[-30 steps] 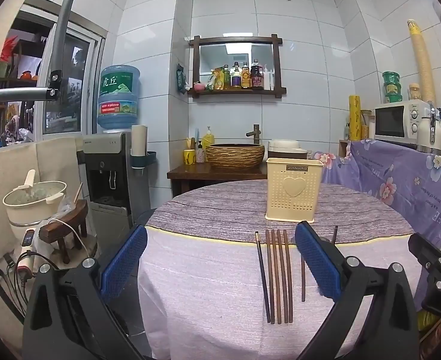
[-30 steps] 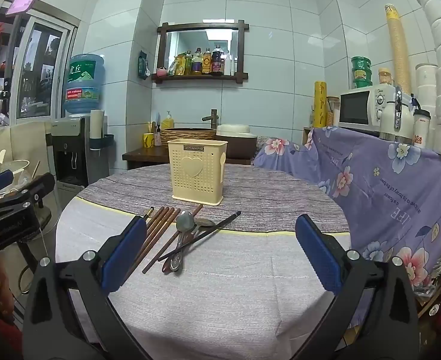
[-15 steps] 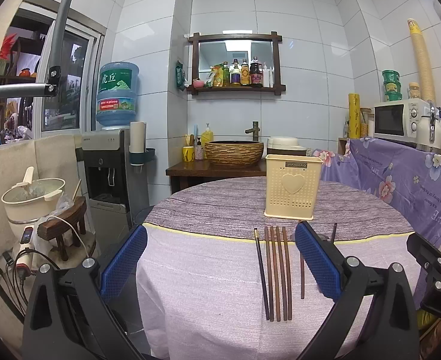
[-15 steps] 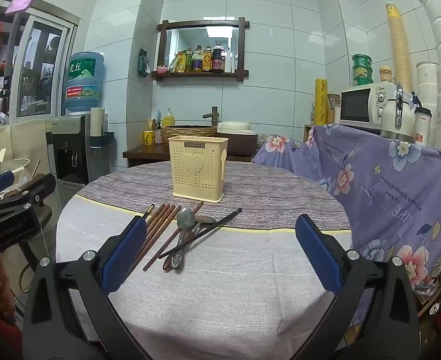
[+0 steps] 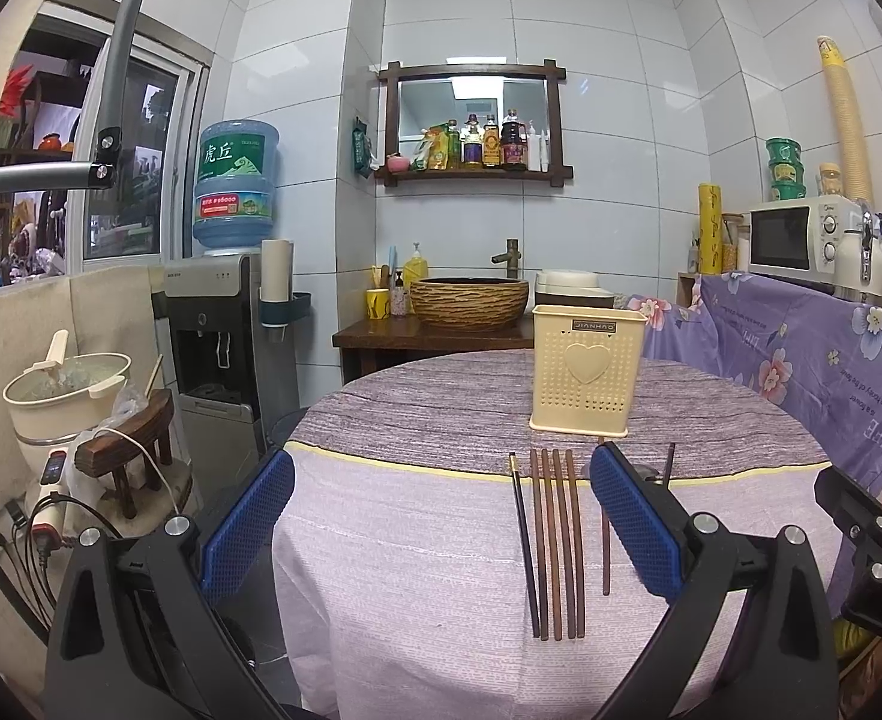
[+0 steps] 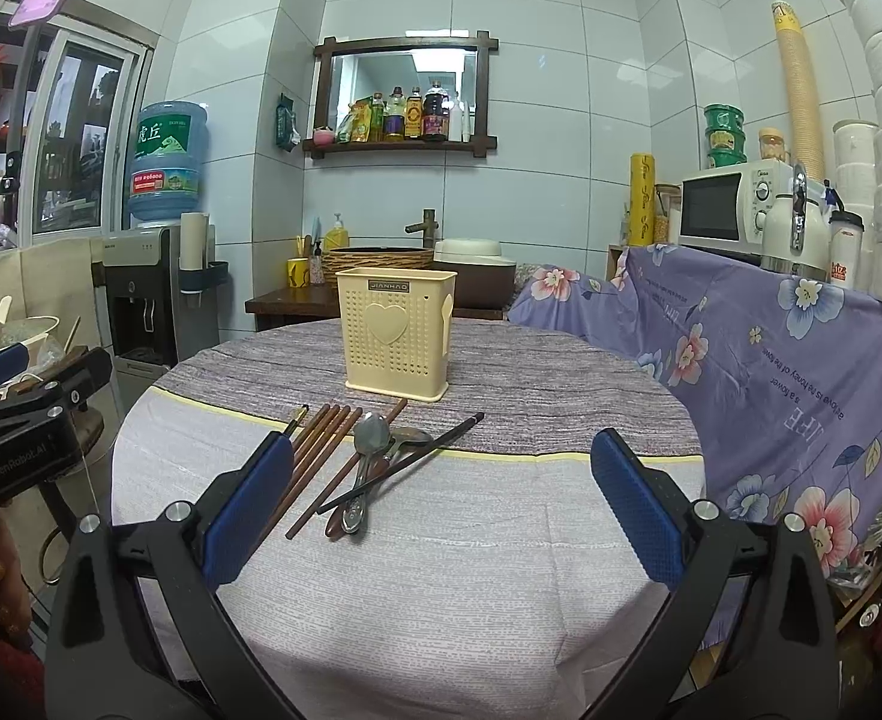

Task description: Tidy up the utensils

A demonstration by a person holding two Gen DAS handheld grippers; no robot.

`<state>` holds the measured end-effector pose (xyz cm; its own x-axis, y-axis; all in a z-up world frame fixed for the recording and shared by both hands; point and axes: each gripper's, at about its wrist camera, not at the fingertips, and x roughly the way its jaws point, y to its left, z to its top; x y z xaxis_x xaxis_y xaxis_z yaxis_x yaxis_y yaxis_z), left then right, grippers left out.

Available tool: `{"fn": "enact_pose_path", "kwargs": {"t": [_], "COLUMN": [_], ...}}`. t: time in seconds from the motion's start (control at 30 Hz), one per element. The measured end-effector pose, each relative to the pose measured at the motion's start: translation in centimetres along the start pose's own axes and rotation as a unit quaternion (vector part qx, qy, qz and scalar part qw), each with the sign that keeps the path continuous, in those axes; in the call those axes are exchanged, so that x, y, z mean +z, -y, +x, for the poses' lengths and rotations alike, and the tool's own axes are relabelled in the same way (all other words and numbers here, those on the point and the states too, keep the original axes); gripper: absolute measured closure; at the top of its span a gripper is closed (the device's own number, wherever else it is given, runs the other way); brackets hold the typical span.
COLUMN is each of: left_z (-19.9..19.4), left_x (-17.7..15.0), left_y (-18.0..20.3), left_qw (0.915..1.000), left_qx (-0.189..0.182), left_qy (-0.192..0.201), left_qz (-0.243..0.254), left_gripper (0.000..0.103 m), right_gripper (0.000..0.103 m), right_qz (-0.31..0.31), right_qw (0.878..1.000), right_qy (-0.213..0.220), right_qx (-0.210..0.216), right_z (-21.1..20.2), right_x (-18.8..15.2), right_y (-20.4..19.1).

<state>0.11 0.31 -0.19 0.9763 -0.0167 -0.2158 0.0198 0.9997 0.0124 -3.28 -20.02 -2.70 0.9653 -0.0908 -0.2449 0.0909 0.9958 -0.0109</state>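
Observation:
A cream perforated utensil holder [image 5: 585,372] with a heart on its front stands upright on the round table; it also shows in the right wrist view [image 6: 396,333]. Several brown chopsticks [image 5: 555,540] lie side by side in front of it, with one more [image 5: 605,546] to their right. In the right wrist view the chopsticks [image 6: 321,450], a metal spoon [image 6: 366,462] and a dark chopstick [image 6: 405,462] lying across it rest near the holder. My left gripper [image 5: 441,528] is open and empty, short of the chopsticks. My right gripper [image 6: 441,510] is open and empty, short of the utensils.
The table [image 6: 501,540] has a lilac cloth with a grey striped far part. A floral purple cover [image 6: 771,360] hangs at the right under a microwave [image 6: 735,207]. A water dispenser [image 5: 225,324] and a stool with a pot [image 5: 63,396] stand left.
Both views have shifted only slightly; the holder and utensils sit a little lower in frame. Both grippers stay open and nothing on the table has moved.

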Motion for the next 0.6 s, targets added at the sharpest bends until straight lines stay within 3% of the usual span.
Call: {"fn": "enact_pose_path", "kwargs": {"t": [0.6], "left_z": [0.04], "left_x": [-0.35], "left_y": [-0.23], "left_qw": [1.0], "left_qx": [0.001], "left_qy": [-0.002], "left_qz": [-0.001], "left_gripper": [0.005], "right_gripper": [0.005], "right_qz": [0.0], "right_qw": [1.0], "right_qy": [-0.002], "right_qx": [0.001], "right_z": [0.11], "right_x": [-0.38], "right_y": [-0.07]}}
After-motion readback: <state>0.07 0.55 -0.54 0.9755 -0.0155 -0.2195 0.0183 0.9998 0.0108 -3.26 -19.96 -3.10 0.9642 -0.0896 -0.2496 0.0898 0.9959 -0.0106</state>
